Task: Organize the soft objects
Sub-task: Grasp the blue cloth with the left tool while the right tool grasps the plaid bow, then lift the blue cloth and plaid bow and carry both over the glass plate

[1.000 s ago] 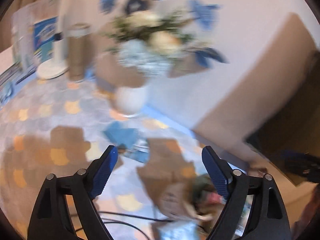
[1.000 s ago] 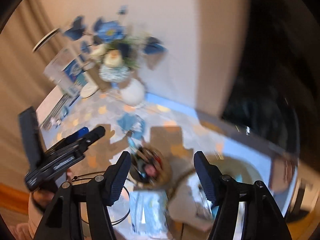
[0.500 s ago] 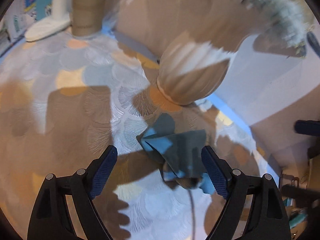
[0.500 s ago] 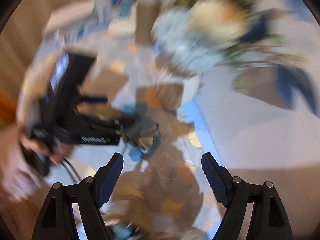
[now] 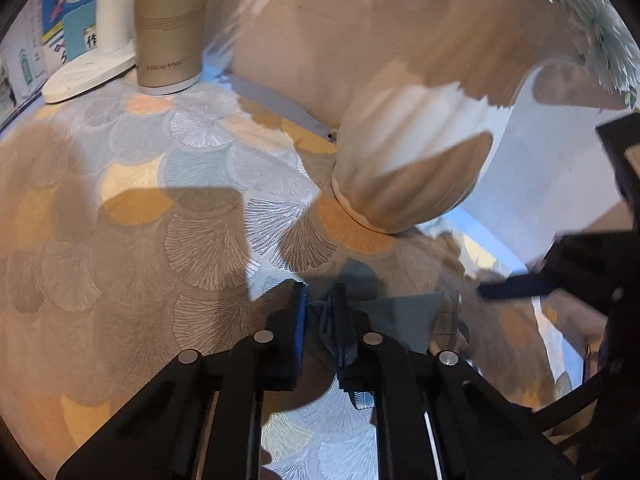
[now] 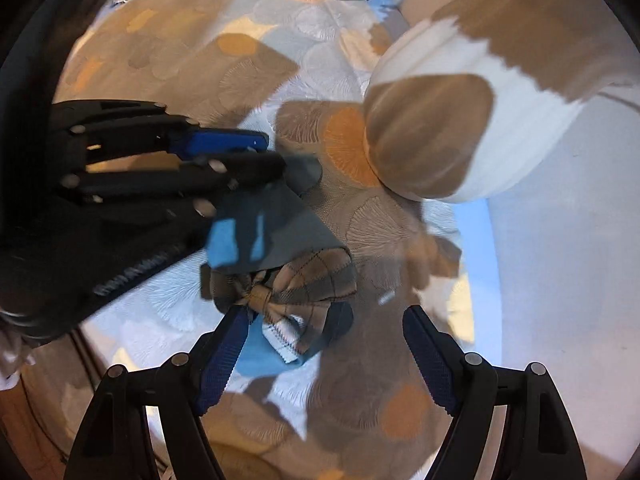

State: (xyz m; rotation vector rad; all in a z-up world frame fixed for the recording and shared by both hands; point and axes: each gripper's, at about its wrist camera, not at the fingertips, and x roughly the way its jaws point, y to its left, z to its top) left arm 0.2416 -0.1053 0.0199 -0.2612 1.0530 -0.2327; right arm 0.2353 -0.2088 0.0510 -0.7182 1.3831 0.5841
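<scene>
Where the blue cloth (image 6: 276, 224) lies near the tablecloth's (image 5: 132, 240) far edge, our left gripper (image 5: 322, 320) pinches its fold while our right gripper (image 6: 324, 344) narrows above a plaid bow (image 6: 288, 284), gripping nothing. The white vase (image 5: 408, 168) crowds just behind; a gold cylinder (image 5: 170, 28) stands farther back.

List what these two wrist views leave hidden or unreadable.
- Blue cloth: left wrist view, the pinched part sits behind the left hand-held gripper.
- Plaid bow: right wrist view, upper edge under the cloth; motion-blurred.
- White vase: top cut off and shadowed in both views.
- Right hand-held gripper, closing: nothing pressed yet.
</scene>
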